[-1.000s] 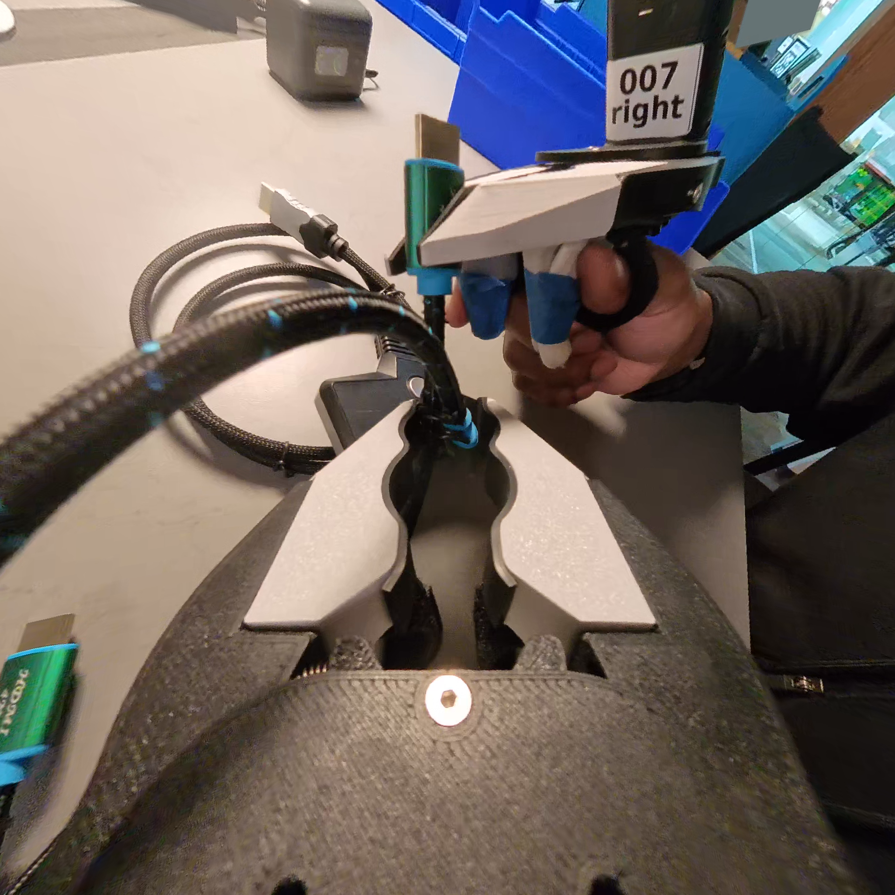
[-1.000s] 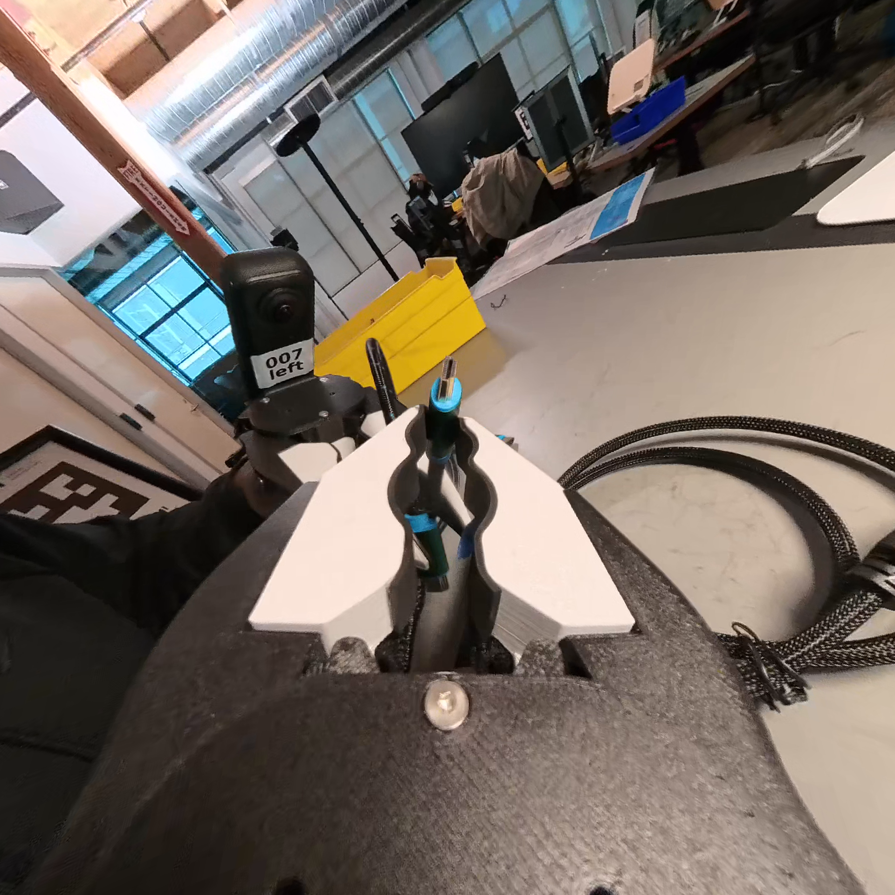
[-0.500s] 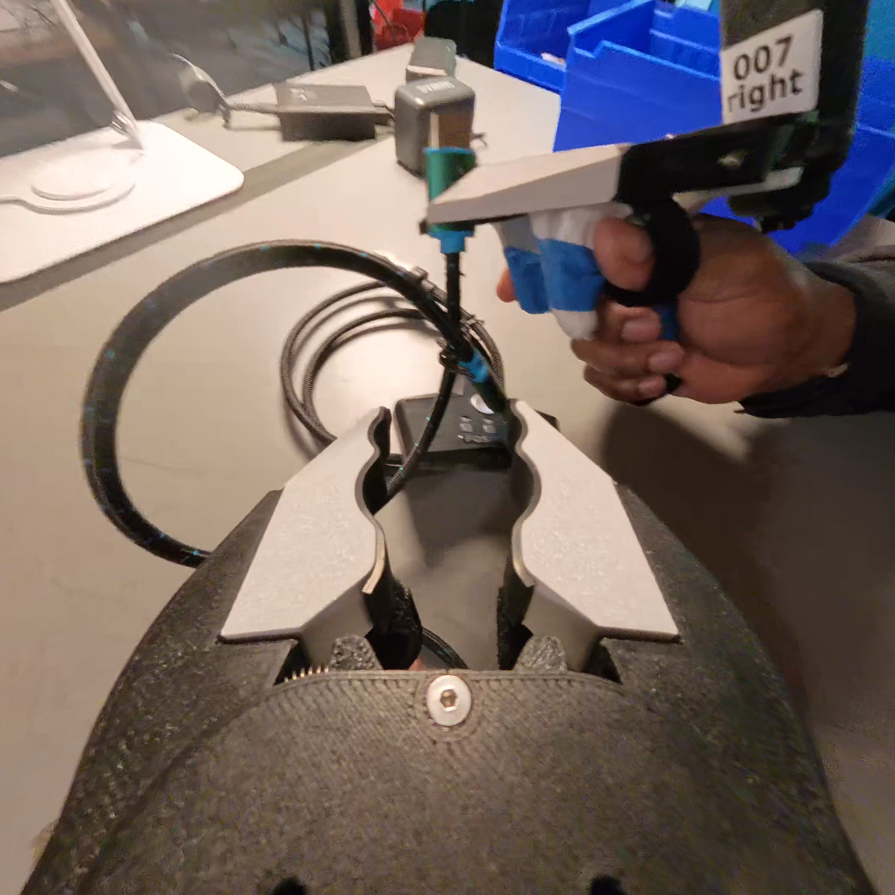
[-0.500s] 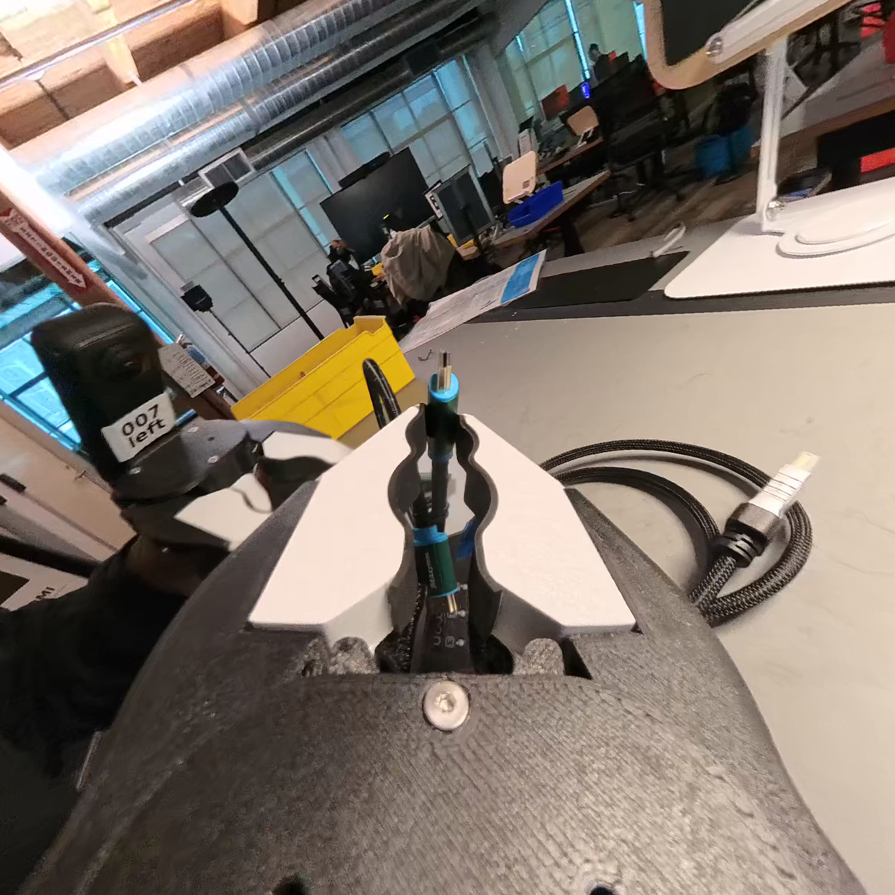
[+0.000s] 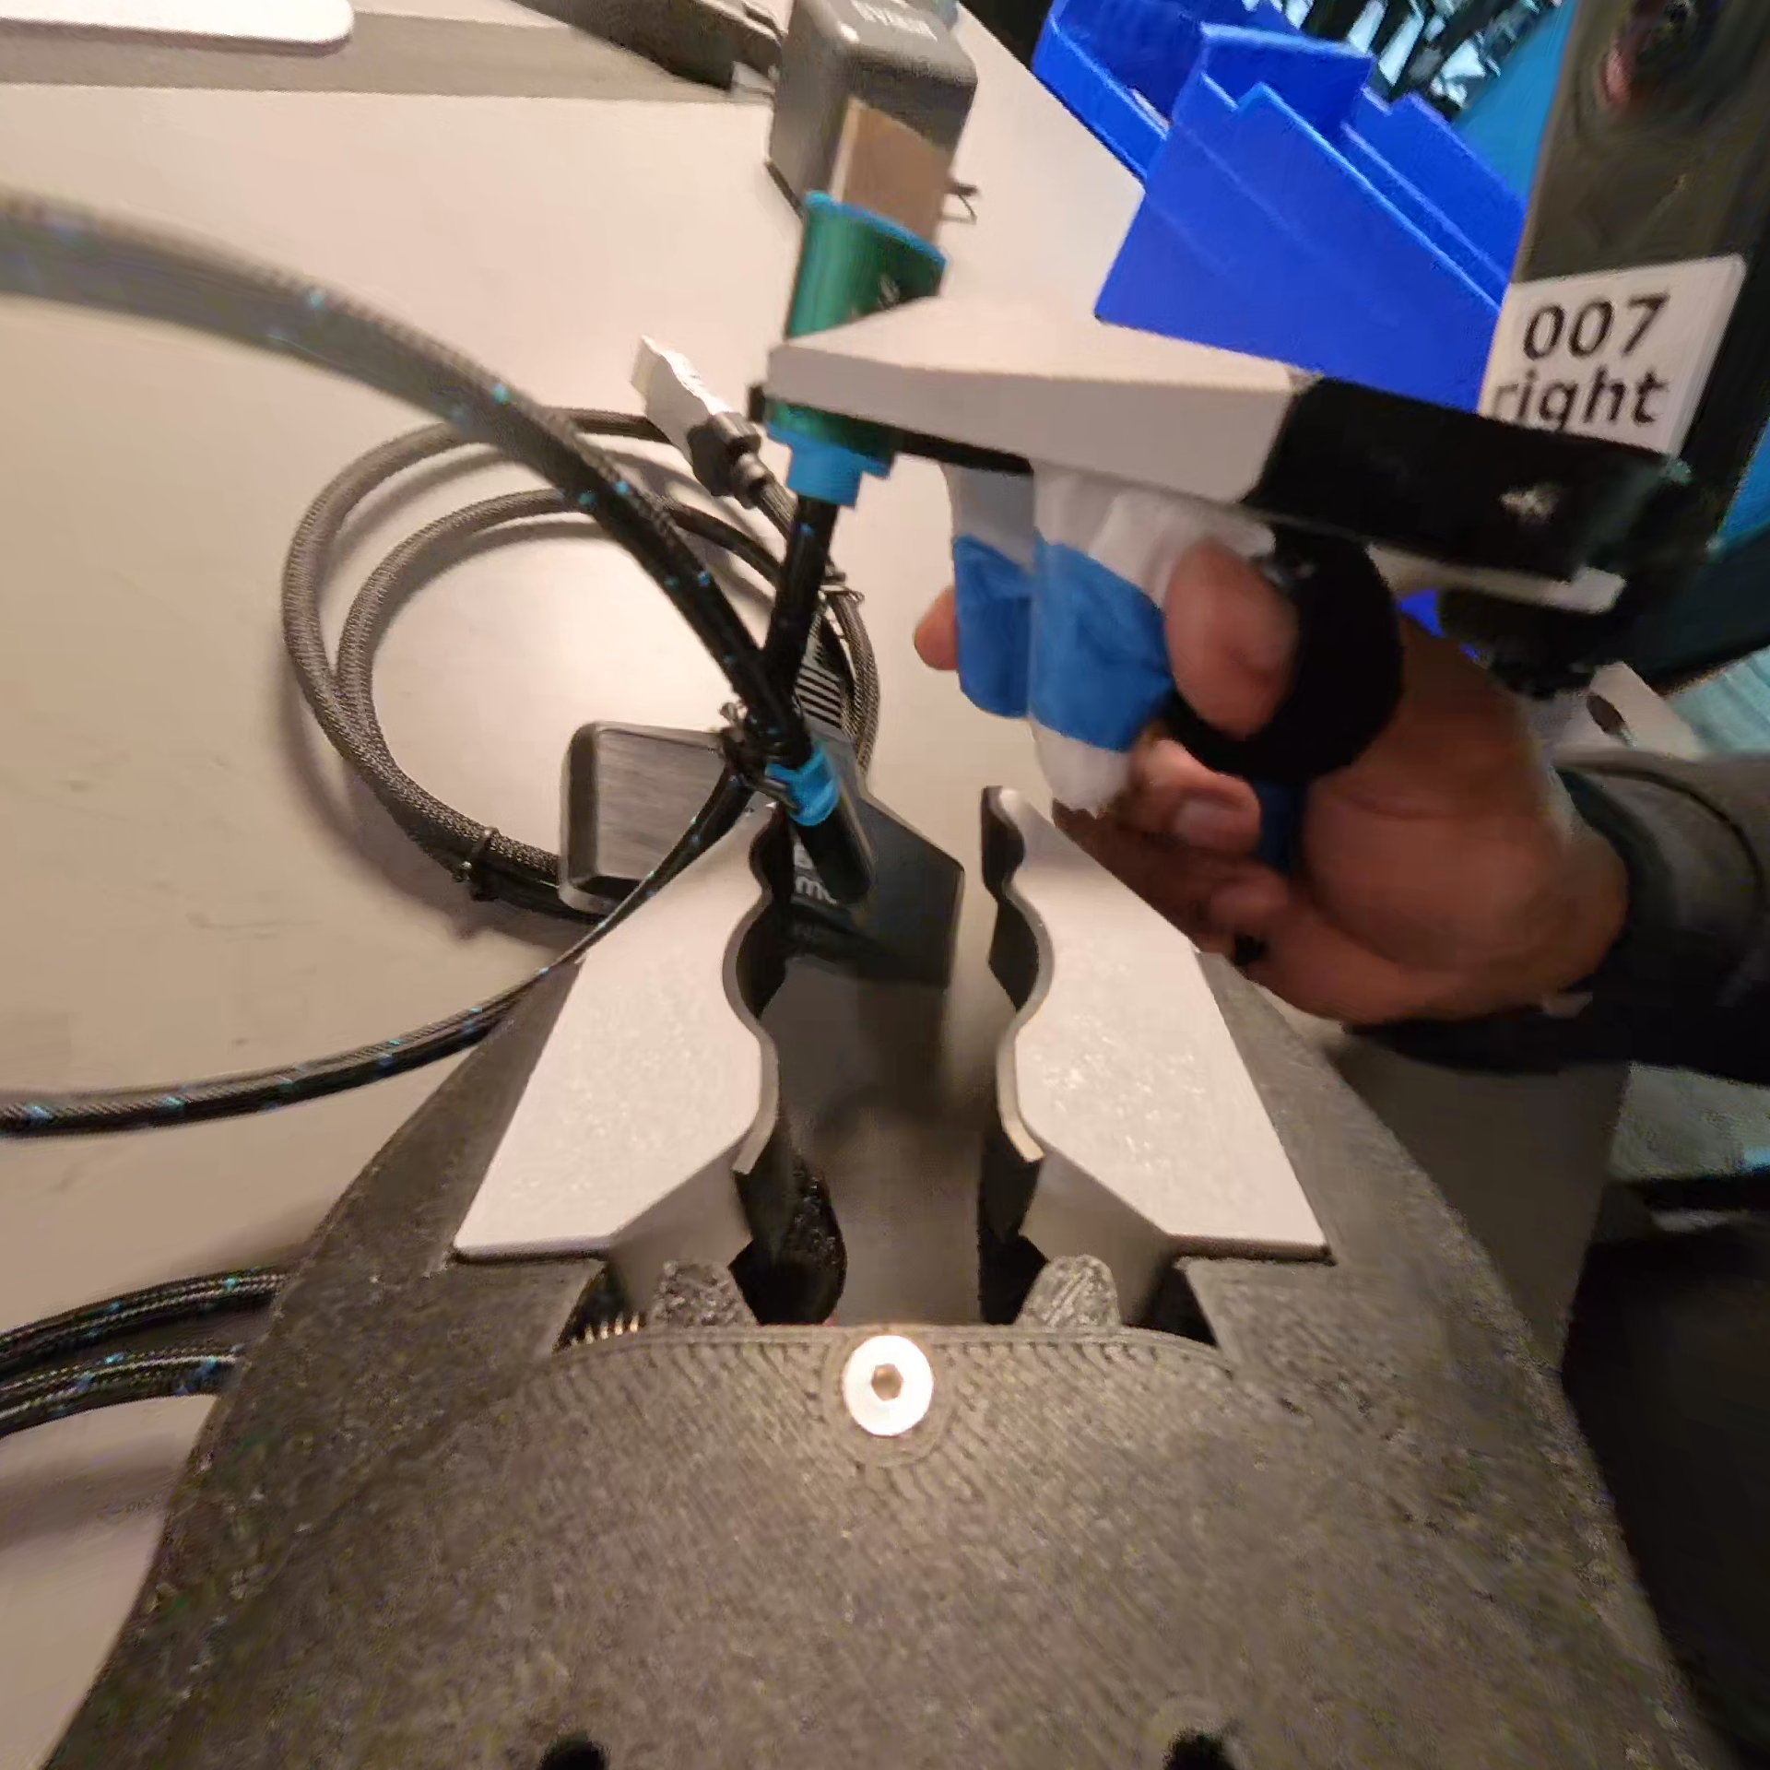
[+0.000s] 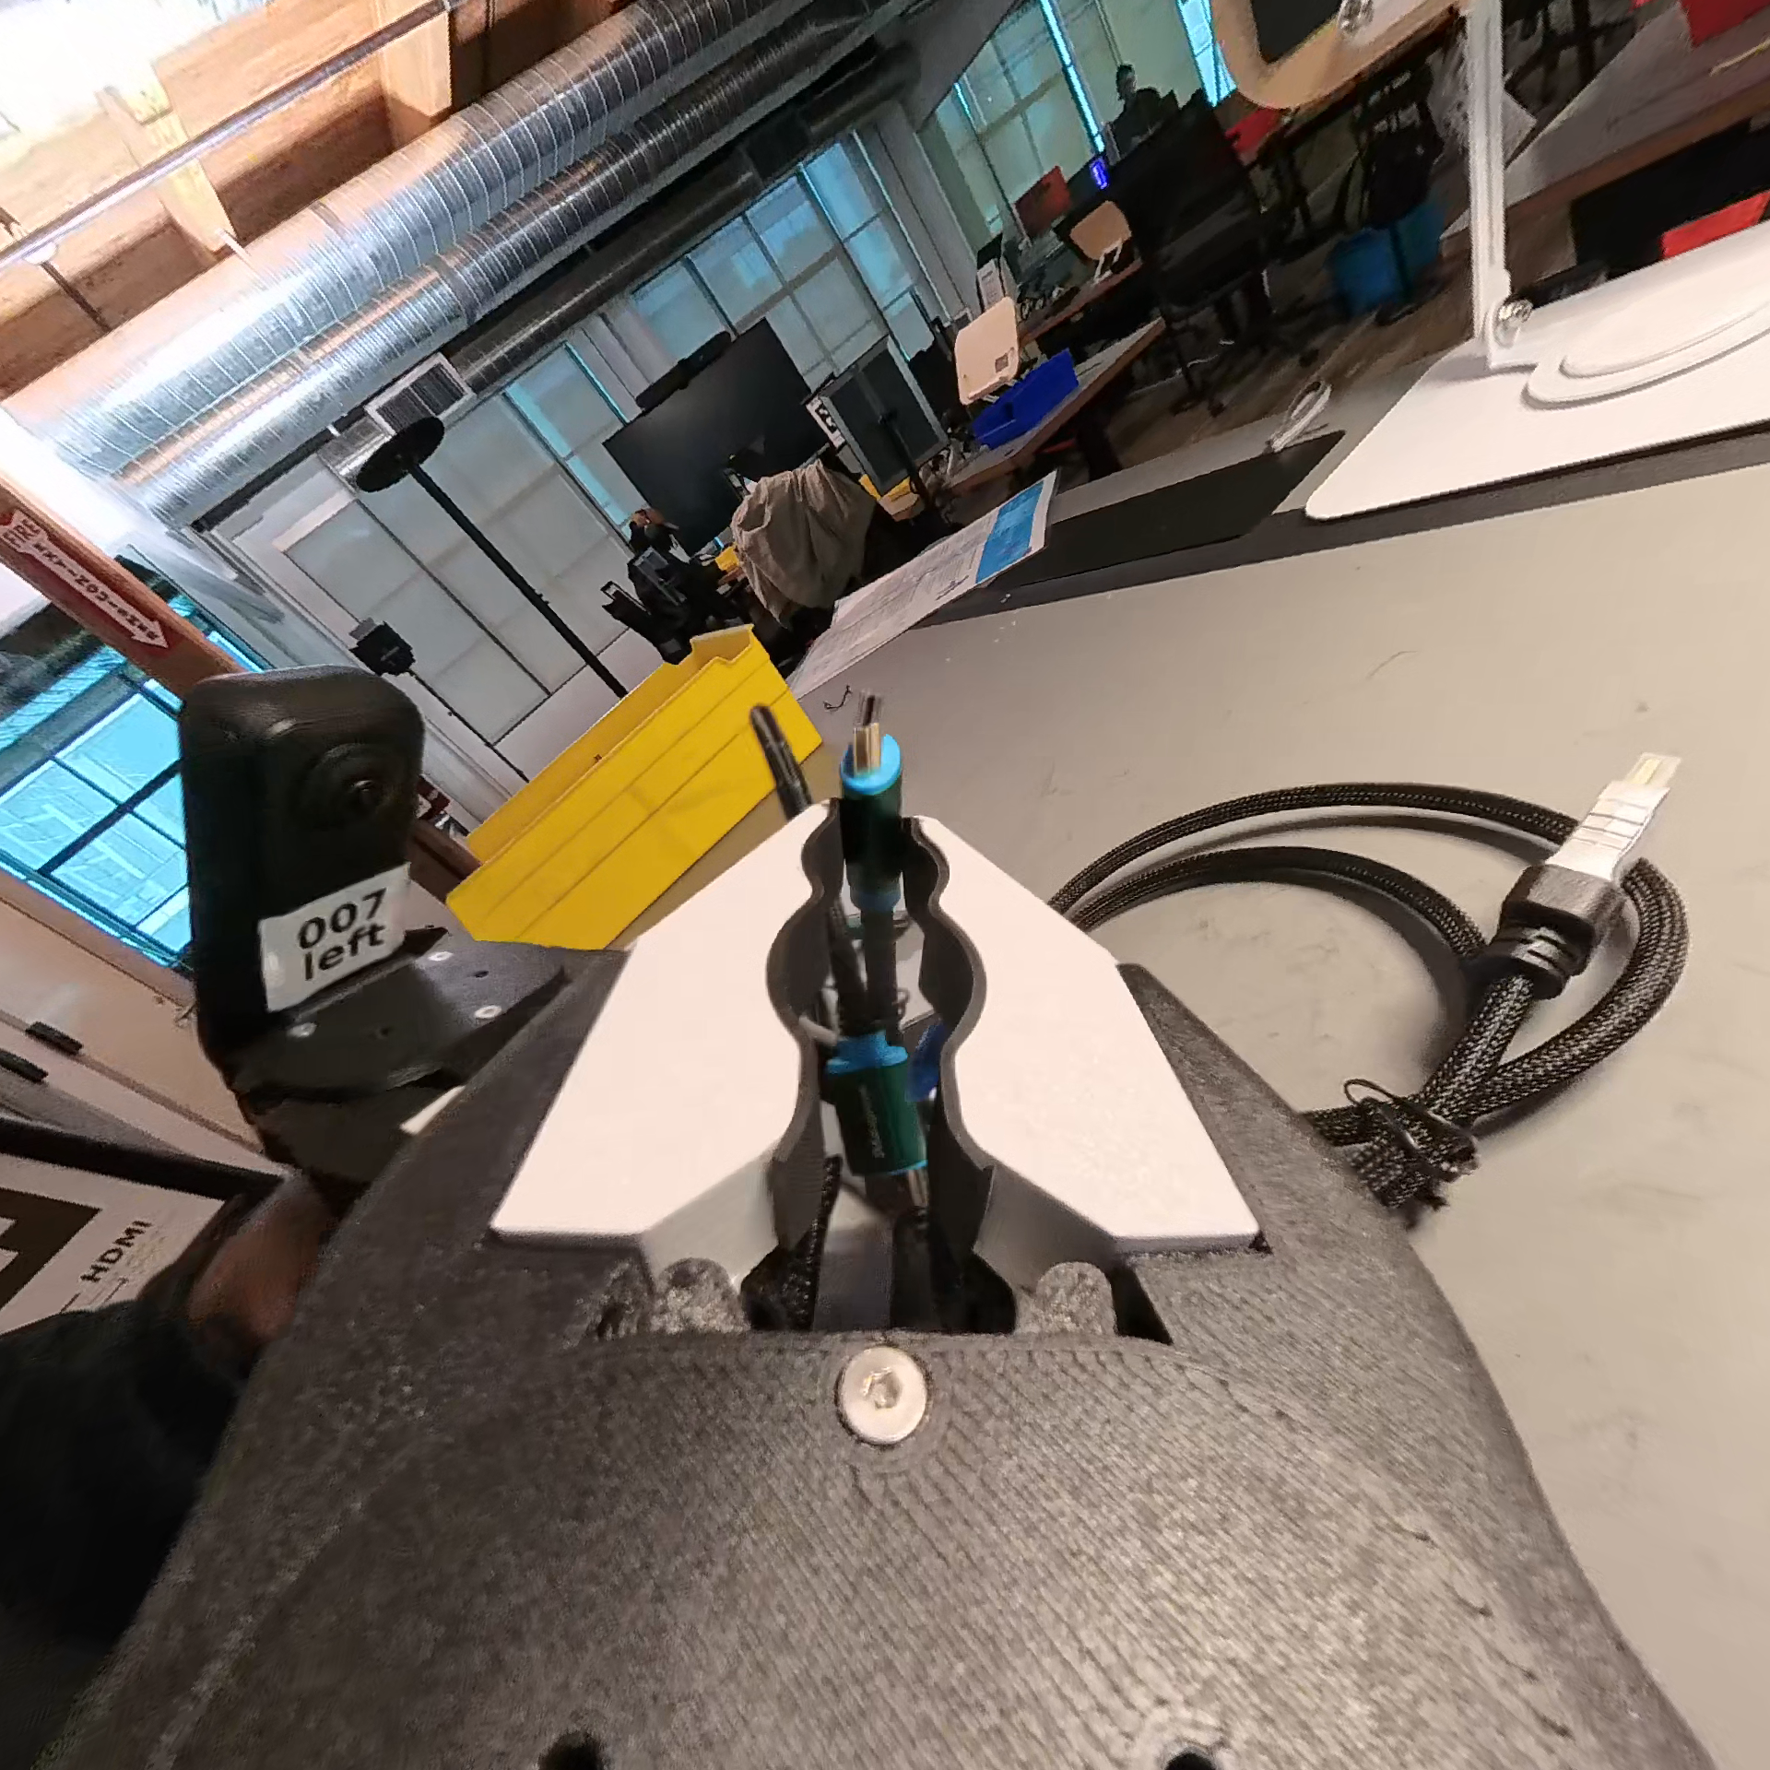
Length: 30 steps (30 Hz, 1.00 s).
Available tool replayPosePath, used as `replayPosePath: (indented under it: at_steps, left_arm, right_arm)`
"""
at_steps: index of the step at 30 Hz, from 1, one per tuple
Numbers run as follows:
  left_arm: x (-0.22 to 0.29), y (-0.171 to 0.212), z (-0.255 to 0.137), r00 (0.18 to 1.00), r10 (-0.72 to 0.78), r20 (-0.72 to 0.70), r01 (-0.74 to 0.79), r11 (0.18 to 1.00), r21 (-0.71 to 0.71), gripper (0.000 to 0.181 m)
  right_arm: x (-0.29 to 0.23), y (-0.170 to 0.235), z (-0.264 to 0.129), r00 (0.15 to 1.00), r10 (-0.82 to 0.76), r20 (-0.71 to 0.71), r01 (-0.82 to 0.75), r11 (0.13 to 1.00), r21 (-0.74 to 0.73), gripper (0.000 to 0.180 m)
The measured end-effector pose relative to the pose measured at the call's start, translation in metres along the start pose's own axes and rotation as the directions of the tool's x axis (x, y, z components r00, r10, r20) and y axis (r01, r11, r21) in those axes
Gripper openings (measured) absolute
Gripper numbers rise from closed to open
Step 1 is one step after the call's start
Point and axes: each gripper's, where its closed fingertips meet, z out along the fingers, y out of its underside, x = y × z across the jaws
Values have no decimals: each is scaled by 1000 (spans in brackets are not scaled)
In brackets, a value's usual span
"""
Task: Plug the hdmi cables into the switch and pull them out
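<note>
The black HDMI switch lies on the grey table just past my left gripper, which is open and empty. A green plug with a blue collar rests against the left finger's inner side with its end at the switch; I cannot tell whether it is seated. My right gripper is shut on a second green-and-blue HDMI plug, metal tip up, held above the switch. It also shows in the left wrist view. Its blue-flecked braided cable loops to the left.
A coiled black braided cable with a silver plug lies behind the switch. It also shows in the right wrist view. Blue bins and a grey box stand at the back. A yellow bin stands beyond the left gripper. Tip to tip, the grippers are about 8 centimetres apart.
My left gripper's jaws, close around the cable a second ago, have opened wide. The right gripper has kept its hold on the plug and stays above the switch.
</note>
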Motion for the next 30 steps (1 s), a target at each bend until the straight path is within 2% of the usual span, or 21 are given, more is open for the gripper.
replayPosePath:
  at_steps: [1, 7, 13, 16, 17, 19, 22, 25, 28, 30]
  left_arm:
    - [-4, -2, 2, 1000, 4, 28, -5, 1000, 25, 32]
    - [-21, -6, -9, 997, 30, 75, -37, 995, 90, 12]
    - [-46, -9, -51, 982, 124, 144, -133, 989, 58, 14]
    - [-79, -9, -72, 938, 203, 280, -211, 977, -1, 15]
    - [-87, -7, -78, 937, 203, 284, -210, 978, -3, 16]
    - [-93, 0, -85, 961, 145, 237, -149, 989, -3, 16]
    - [-121, 12, -97, 929, 184, 322, -172, 983, -64, 16]
    - [-123, 33, -97, 957, 147, 249, -111, 982, -153, 18]
    - [-134, 34, -107, 936, 155, 317, -101, 979, -179, 22]
    - [-129, 18, -115, 936, 137, 325, -102, 987, -124, 33]
  right_arm:
    - [-1, -1, -1, 1000, 0, 4, 0, 1000, 4, 12]
    - [9, -31, -17, 1000, -6, -13, 7, 997, 76, 12]
    - [35, -52, -31, 999, 44, -20, -42, 994, 97, 13]
    - [47, -69, -39, 997, 71, -29, -66, 988, 142, 11]
    - [50, -71, -41, 997, 78, -23, -74, 988, 138, 12]
    - [51, -64, -37, 996, 85, -19, -82, 990, 114, 12]
    - [48, -45, -25, 995, 100, 1, -99, 994, 54, 12]
    - [47, -23, -13, 991, 131, 14, -130, 991, -16, 11]
    - [40, -3, -4, 989, 147, 14, -146, 987, -68, 12]
    - [36, 5, 1, 990, 142, 8, -141, 986, -91, 12]
